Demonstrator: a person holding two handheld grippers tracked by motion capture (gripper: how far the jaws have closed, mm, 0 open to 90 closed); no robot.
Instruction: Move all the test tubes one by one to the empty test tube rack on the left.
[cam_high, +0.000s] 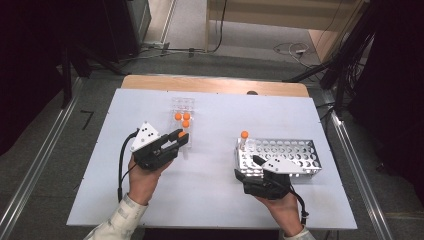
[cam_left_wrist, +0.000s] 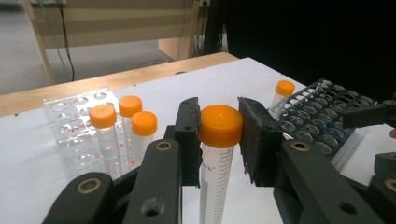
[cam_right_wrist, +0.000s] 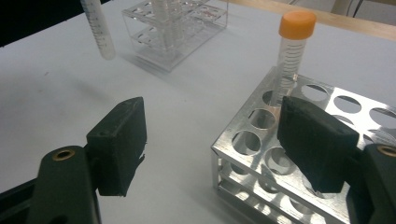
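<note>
While the left gripper (cam_left_wrist: 219, 135) is clamped on the orange cap of a clear plastic graduated tube (cam_left_wrist: 215, 179), the tube is held upright between the pads, up off the white table top (cam_high: 215, 195), as seen in the left gripper view. In the high view that gripper (cam_high: 181, 138) is found left of centre, just beside the near end of the clear acrylic tube rack (cam_high: 182, 111). Three more orange-capped tubes (cam_high: 182, 119) are kept standing in that rack, close together, towards its near end.

Over on the right, the shiny perforated metal rack (cam_high: 292, 152) is set on the table, well apart from the acrylic one. One orange-capped tube (cam_high: 244, 137) is stood upright in a hole at its far left corner. The right gripper (cam_right_wrist: 212, 144) is spread wide with nothing gripped between its pads; in its own view one pad hangs over the bare table and the other over the metal rack's corner holes. In the high view it (cam_high: 255, 167) is placed at the near left corner of that rack.
</note>
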